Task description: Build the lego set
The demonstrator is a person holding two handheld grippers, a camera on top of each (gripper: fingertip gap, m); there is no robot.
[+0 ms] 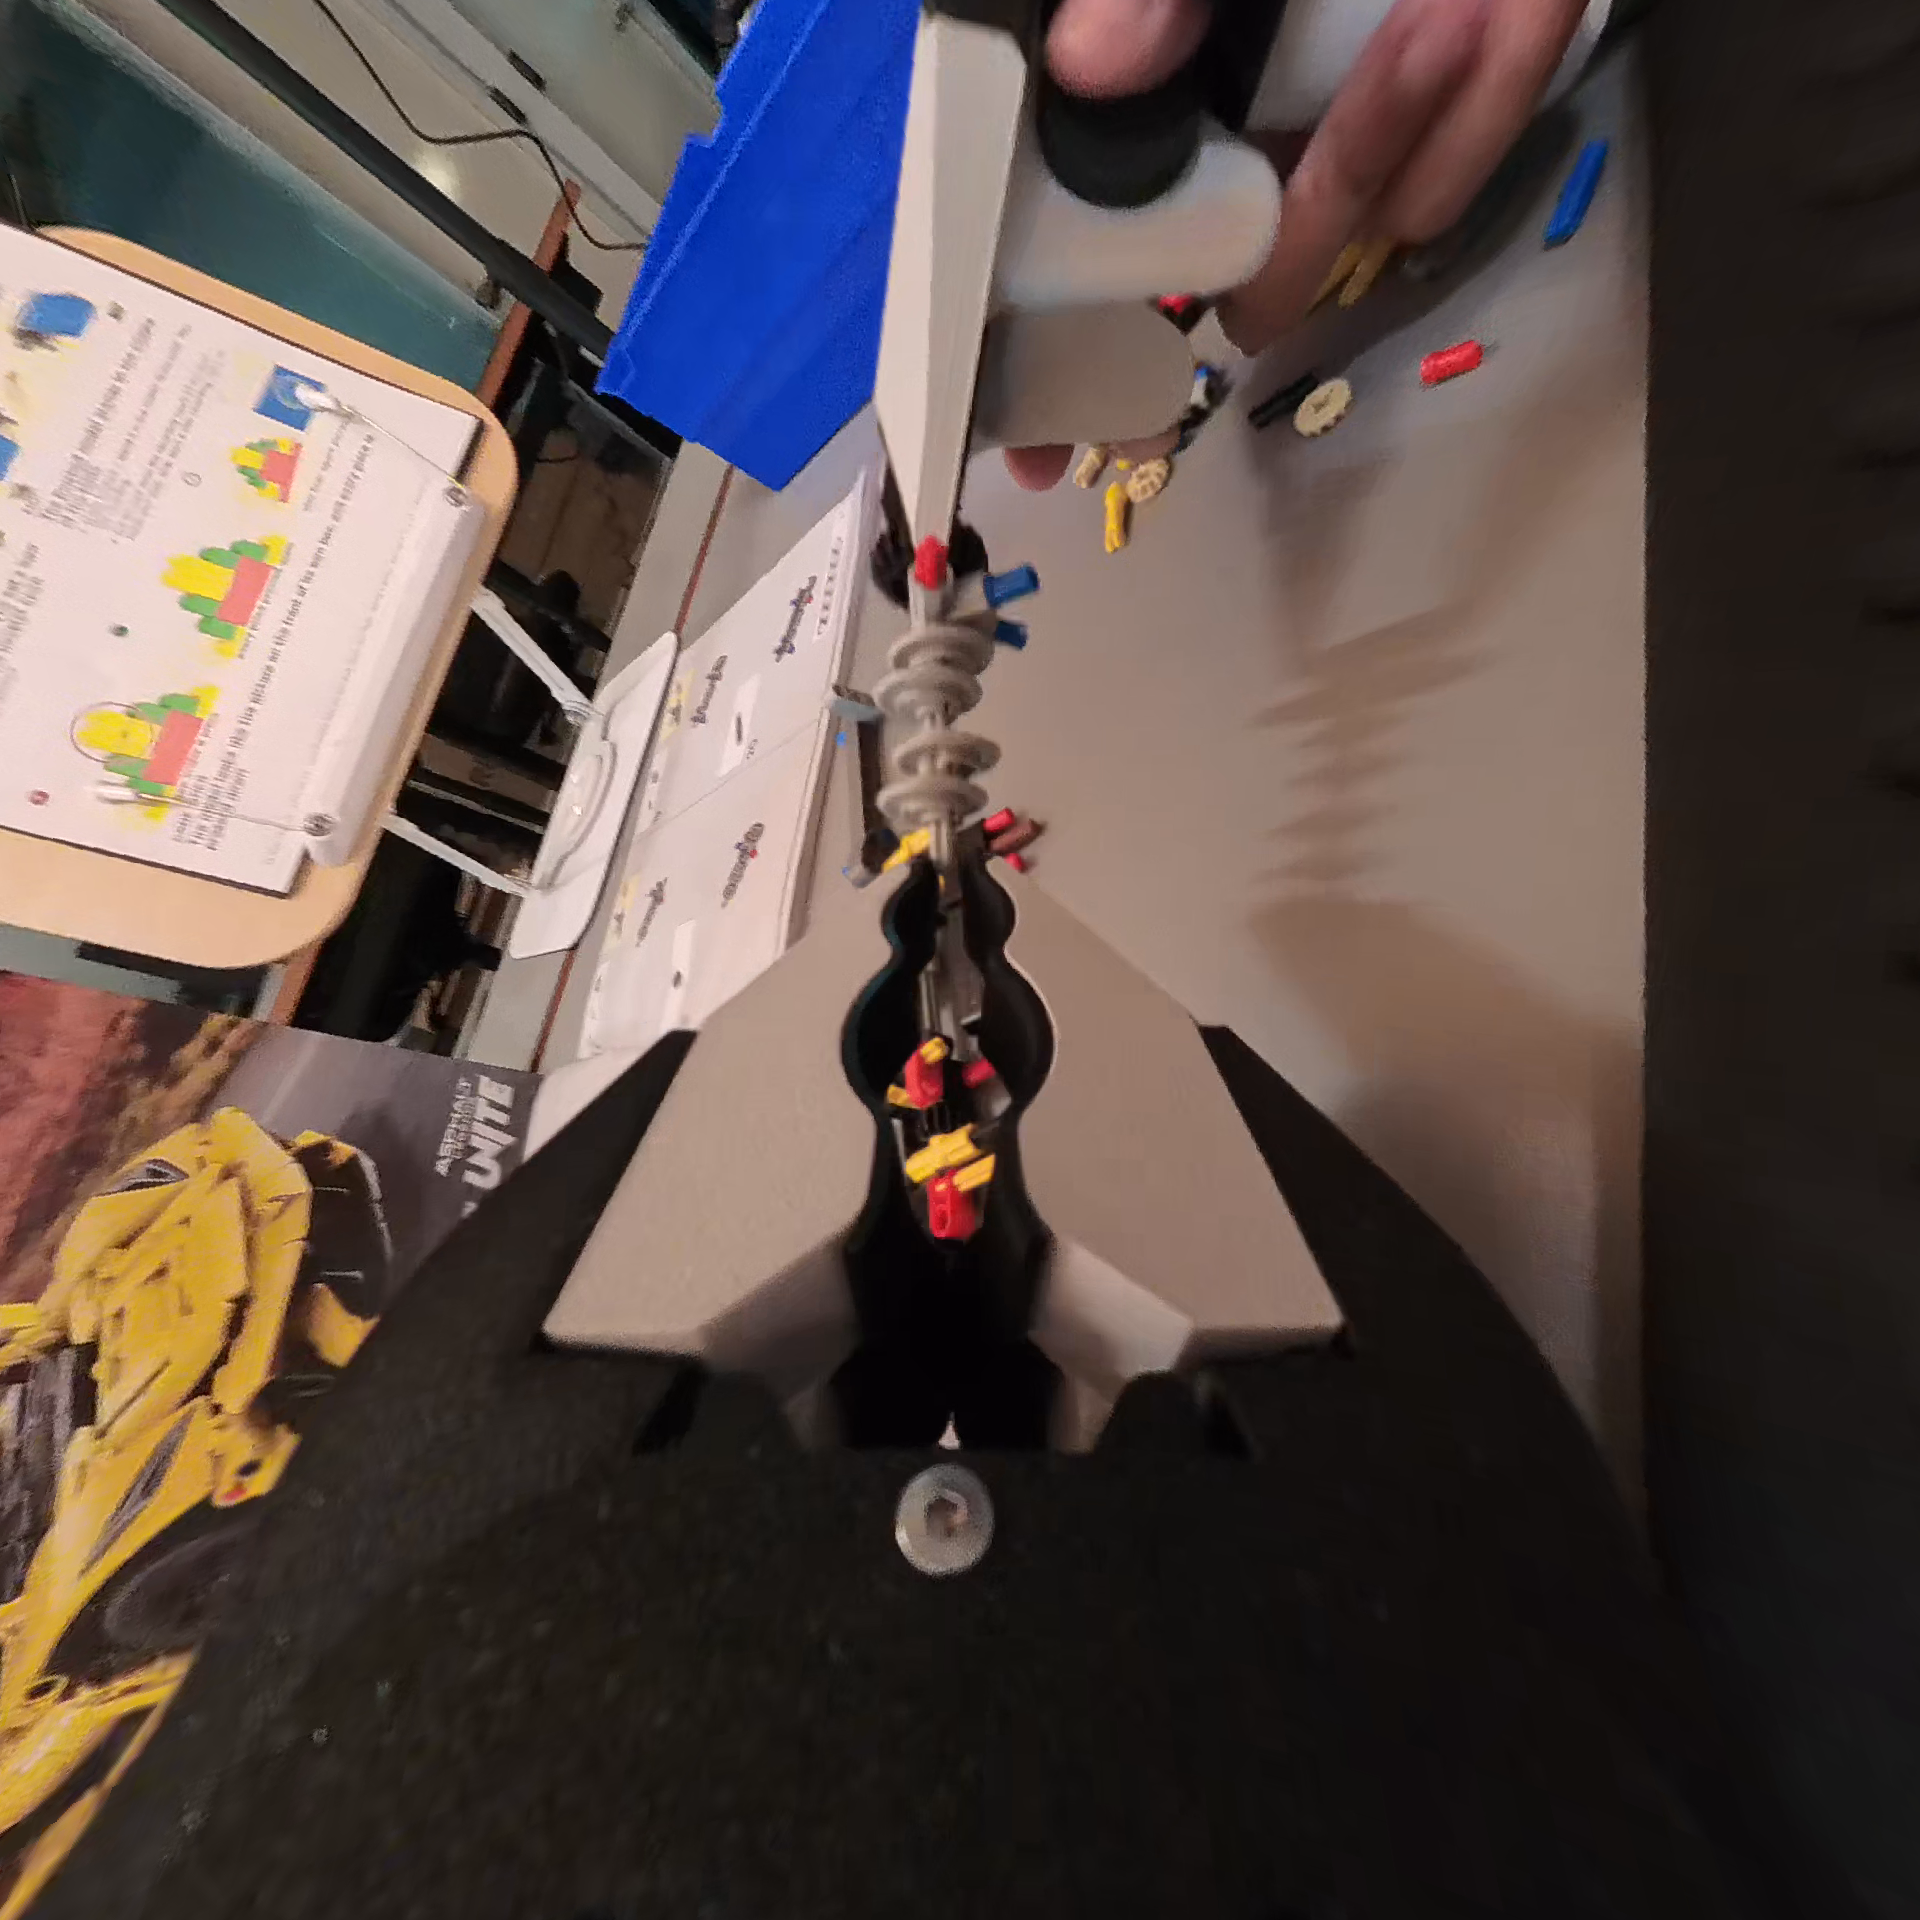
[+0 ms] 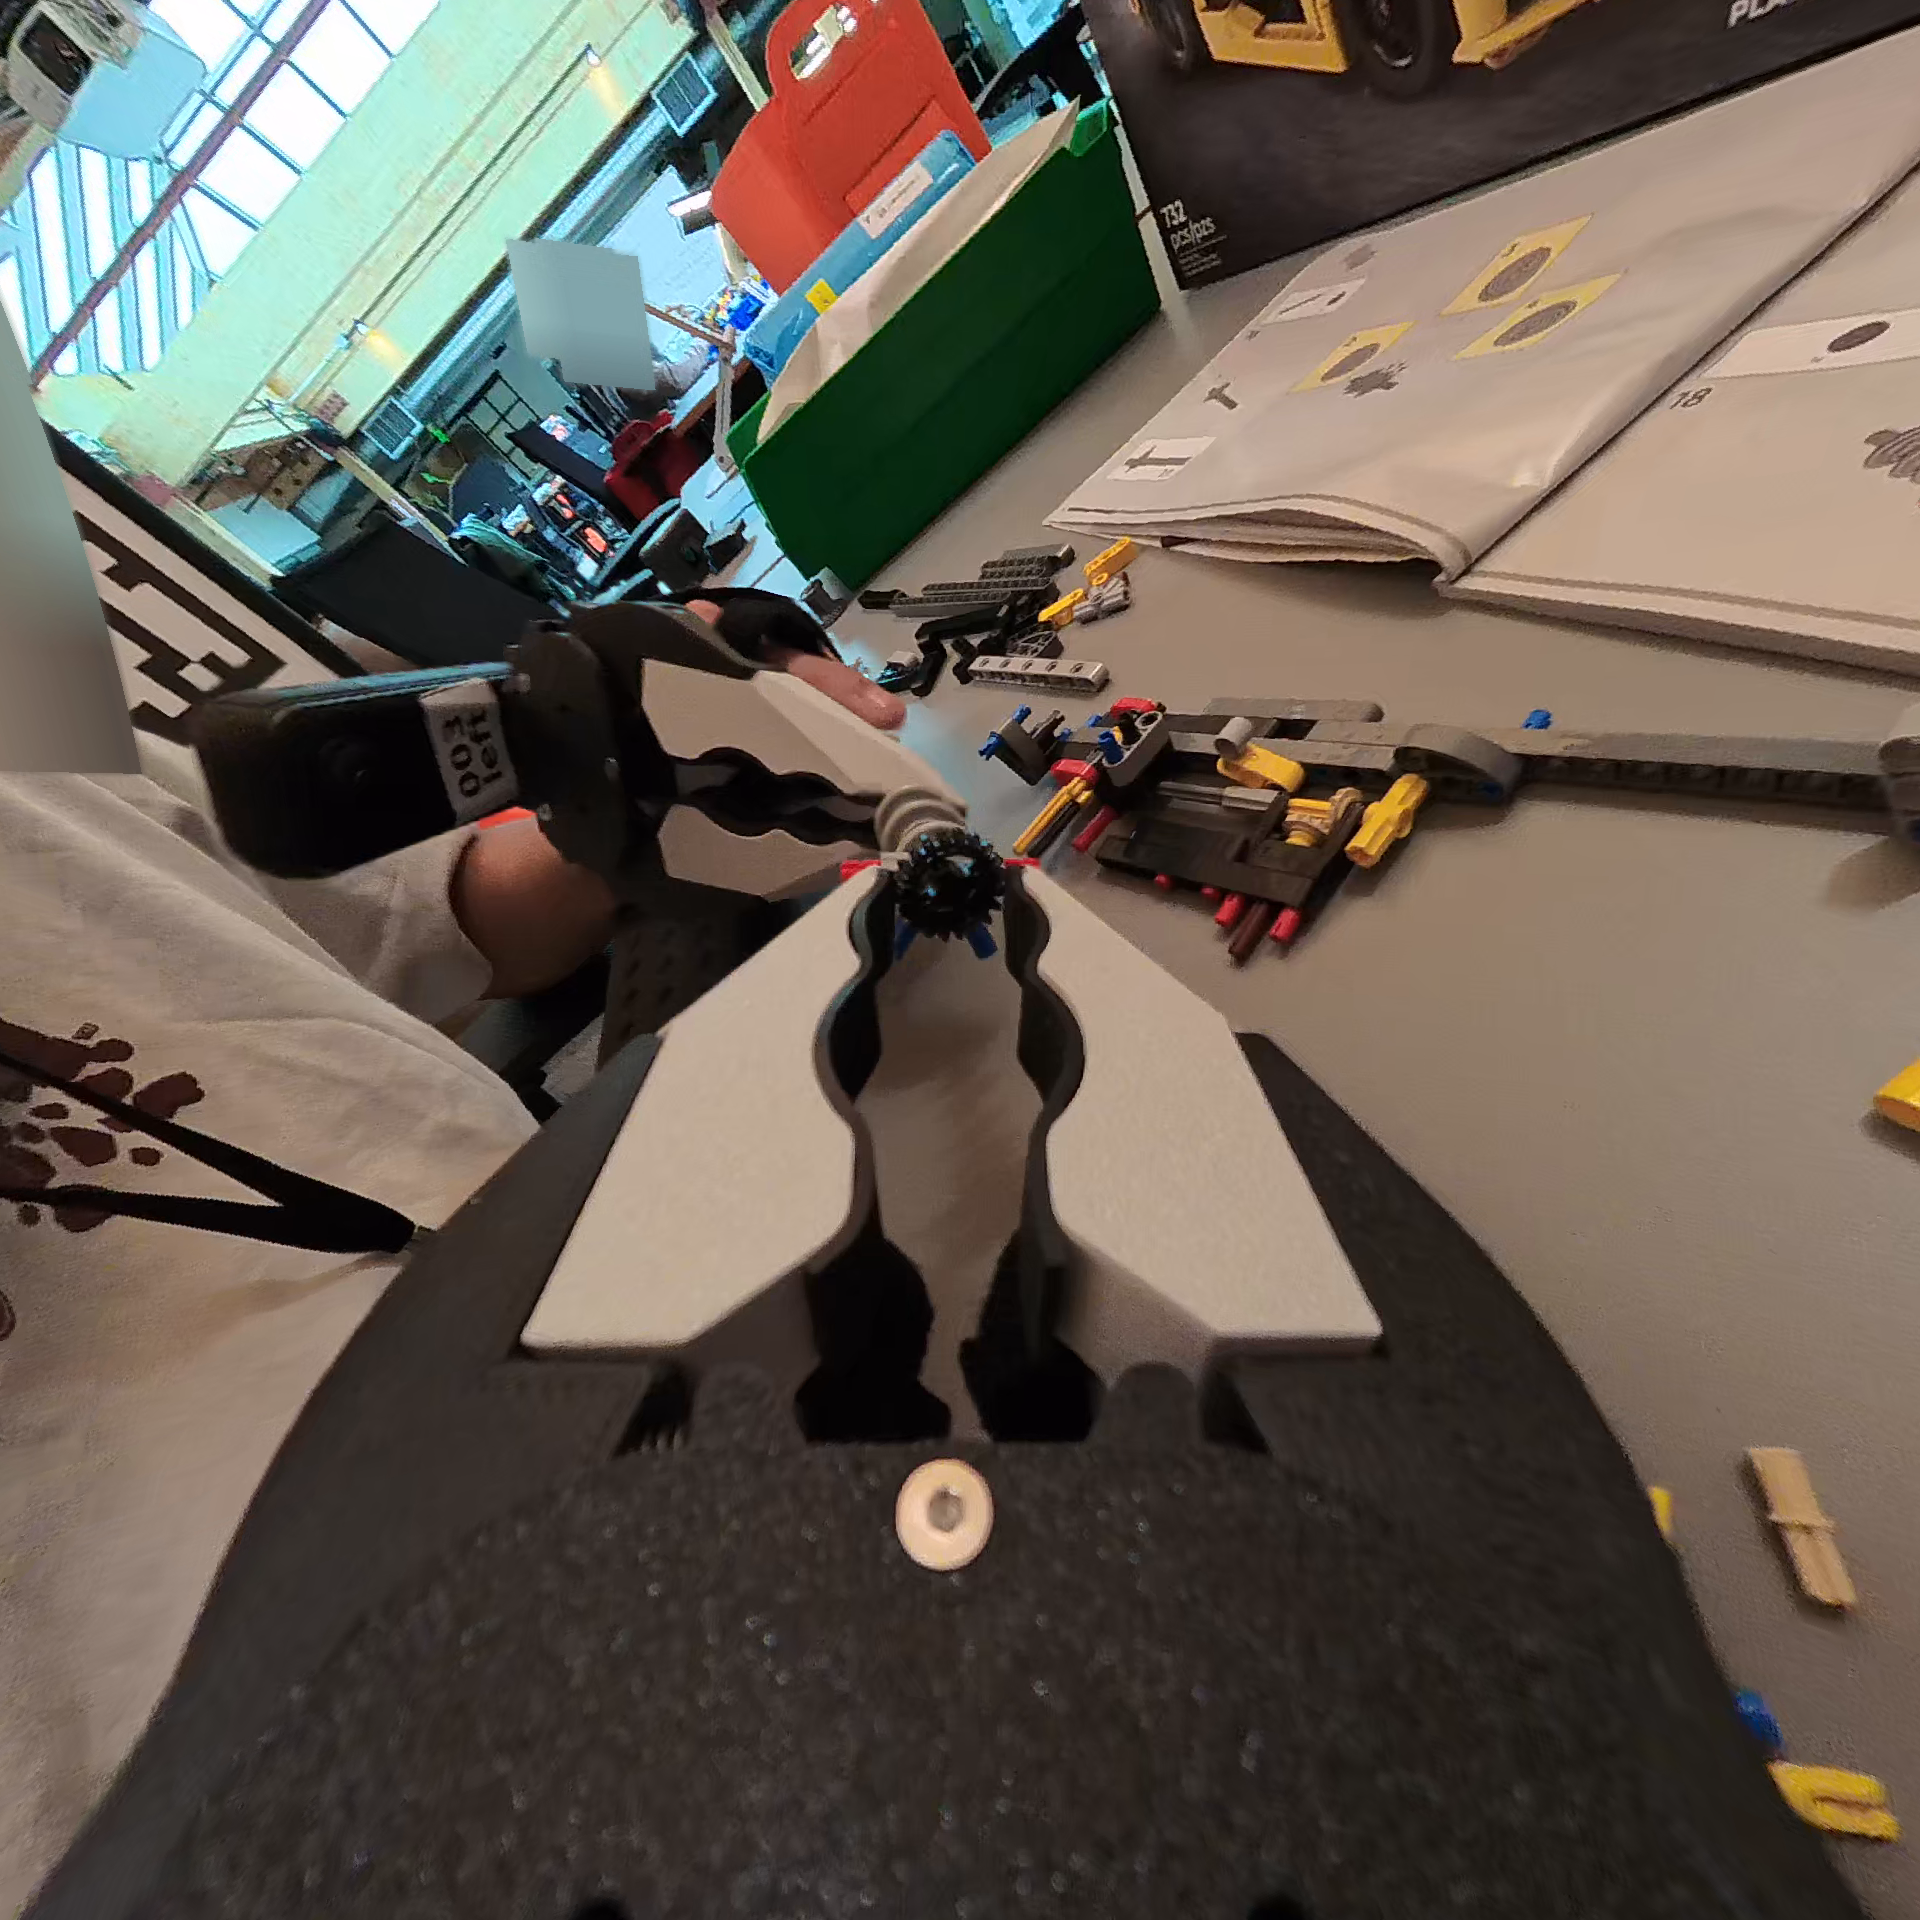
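Both grippers are clamped on the same little sub-assembly, held up off the table. Closest to the lens in the left wrist view, the left gripper [image 1: 940, 894] has its wavy black-lined fingers squeezed around the assembly [image 1: 935, 748]. You can see red and yellow connector bits pinched deep between them, with a grey axle carrying a stack of light grey ribbed discs sticking out past the tips. The right gripper [image 1: 928, 540] comes in from the opposite end and pinches the far part, where a red pin and a couple of blue pins poke out.

From the right wrist view, the right gripper [image 2: 948, 883] has its tips closed on a black toothed gear [image 2: 948, 883] at the end of that same piece, blue pins just below it. The left gripper [image 2: 883, 821] meets it from the left, held by a gloved hand [image 2: 769, 634].

On the grey table [image 2: 1455, 1091] just beyond sits a bigger partial build [image 2: 1247, 800] of black and grey beams with yellow, red and blue connectors. A small heap of black beams [image 2: 997, 613] lies farther back. The open instruction booklet [image 2: 1507, 436] is to the right, with the set's box [image 2: 1403, 135] behind it and a green bin [image 2: 956, 364] next to the box. A few loose yellow, tan and blue bits are scattered near the right edge.

The left wrist view also catches a blue bin [image 1: 769, 260], loose red, yellow and tan parts [image 1: 1320, 405] on the table, and a clipboard-style stand with a printed sheet [image 1: 208, 582].
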